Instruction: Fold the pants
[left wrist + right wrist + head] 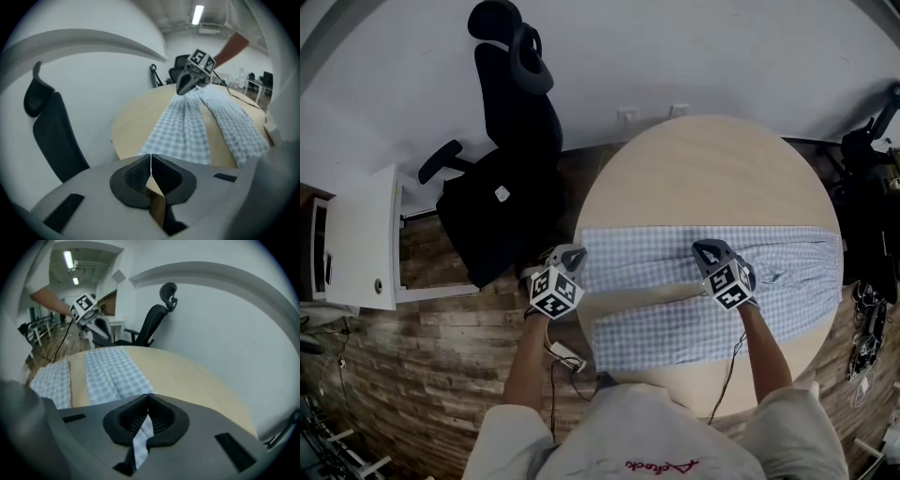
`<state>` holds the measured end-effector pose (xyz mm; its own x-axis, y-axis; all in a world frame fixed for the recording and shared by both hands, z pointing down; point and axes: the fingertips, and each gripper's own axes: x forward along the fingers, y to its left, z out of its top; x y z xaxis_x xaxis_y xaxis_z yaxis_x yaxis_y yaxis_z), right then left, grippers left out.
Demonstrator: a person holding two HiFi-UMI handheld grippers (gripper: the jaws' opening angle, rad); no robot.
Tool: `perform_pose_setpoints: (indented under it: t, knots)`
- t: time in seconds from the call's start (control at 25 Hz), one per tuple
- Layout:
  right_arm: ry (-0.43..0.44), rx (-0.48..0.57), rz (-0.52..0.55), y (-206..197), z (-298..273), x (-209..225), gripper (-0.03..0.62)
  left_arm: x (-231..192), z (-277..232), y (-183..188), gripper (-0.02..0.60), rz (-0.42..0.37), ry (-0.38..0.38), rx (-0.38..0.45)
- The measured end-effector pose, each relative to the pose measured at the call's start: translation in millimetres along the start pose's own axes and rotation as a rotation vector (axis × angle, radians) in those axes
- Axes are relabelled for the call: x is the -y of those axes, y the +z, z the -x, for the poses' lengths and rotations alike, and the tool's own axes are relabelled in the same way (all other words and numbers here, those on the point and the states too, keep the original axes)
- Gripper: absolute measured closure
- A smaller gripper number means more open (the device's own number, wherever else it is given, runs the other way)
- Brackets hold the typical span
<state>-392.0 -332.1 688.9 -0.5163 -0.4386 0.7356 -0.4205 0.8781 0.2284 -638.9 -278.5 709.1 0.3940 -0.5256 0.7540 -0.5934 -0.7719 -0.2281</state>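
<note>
Blue-and-white checked pants [675,314] lie across the round wooden table [703,169], one leg along the far side, the other nearer me. My left gripper [571,254] is at the far leg's left end, its jaws shut with a thin cloth edge [151,164] pinched between them. My right gripper [711,249] is shut on the same leg further right, and a strip of checked cloth [142,439] hangs through its jaws. The left gripper view shows the pants [185,126] stretching away to the right gripper [190,80]. The right gripper view shows the left gripper [96,323] beyond the pants [115,371].
A black office chair [511,112] stands left of the table, beside a white cabinet [361,239]. Dark equipment [874,178] sits off the table's right edge. A cable and small white box [567,356] lie on the wooden floor near my left arm.
</note>
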Motion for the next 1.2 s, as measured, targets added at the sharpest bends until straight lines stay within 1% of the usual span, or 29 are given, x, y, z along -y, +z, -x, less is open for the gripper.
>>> perform_pose_setpoints:
  t: [0.08, 0.16, 0.2, 0.24, 0.28, 0.32, 0.44, 0.52, 0.56, 0.6, 0.64, 0.72, 0.92, 1.0, 1.08, 1.2]
  knots:
    - [0.044, -0.073, 0.162, -6.9, -10.3, -0.7, 0.565, -9.1, -10.6, -1.2, 0.549, -0.15, -0.032, -0.067]
    - [0.085, -0.148, 0.349, -14.0, -20.0, 0.3, 0.565, -17.1, -22.6, -3.6, 0.548, -0.284, -0.079, -0.137]
    - [0.104, -0.182, 0.43, -17.1, -24.4, 2.5, 0.565, -20.4, -28.4, -5.3, 0.548, -0.331, -0.107, -0.17]
    - [0.122, -0.209, 0.489, -19.6, -28.5, 5.7, 0.565, -23.2, -32.9, -7.1, 0.548, -0.36, -0.139, -0.197]
    - [0.139, -0.227, 0.519, -20.9, -32.2, 9.3, 0.565, -25.8, -36.0, -8.3, 0.548, -0.371, -0.168, -0.217]
    - [0.158, -0.237, 0.525, -21.2, -35.4, 13.1, 0.565, -28.6, -38.1, -8.4, 0.548, -0.365, -0.194, -0.227]
    - [0.219, -0.273, 0.491, -23.1, -41.8, 25.8, 0.562, -34.7, -42.5, -3.0, 0.545, -0.332, -0.258, -0.237]
    - [0.266, -0.301, 0.459, -26.7, -45.0, 30.0, 0.559, -34.4, -44.1, -2.8, 0.526, -0.339, -0.295, -0.255]
    - [0.294, -0.316, 0.436, -29.4, -46.7, 30.7, 0.539, -33.8, -44.8, -3.3, 0.504, -0.347, -0.314, -0.264]
    - [0.321, -0.332, 0.413, -32.5, -48.6, 31.4, 0.478, -33.1, -45.7, -3.6, 0.485, -0.351, -0.336, -0.272]
    - [0.345, -0.349, 0.396, -36.0, -50.7, 32.5, 0.47, -32.5, -46.9, -3.9, 0.461, -0.348, -0.36, -0.282]
    - [0.374, -0.38, 0.389, -42.8, -55.4, 35.4, 0.47, -32.1, -49.9, -5.3, 0.451, -0.338, -0.399, -0.305]
    - [0.42, -0.424, 0.397, -51.9, -63.6, 43.0, 0.485, -34.9, -57.0, -10.0, 0.451, -0.311, -0.449, -0.343]
    - [0.456, -0.436, 0.398, -52.4, -64.8, 43.0, 0.487, -35.8, -59.6, -14.1, 0.451, -0.317, -0.47, -0.367]
    - [0.494, -0.443, 0.386, -52.0, -65.8, 42.5, 0.487, -35.6, -63.6, -21.3, 0.453, -0.323, -0.493, -0.398]
    - [0.542, -0.448, 0.354, -49.8, -67.0, 42.5, 0.489, -32.8, -65.9, -27.0, 0.463, -0.289, -0.541, -0.427]
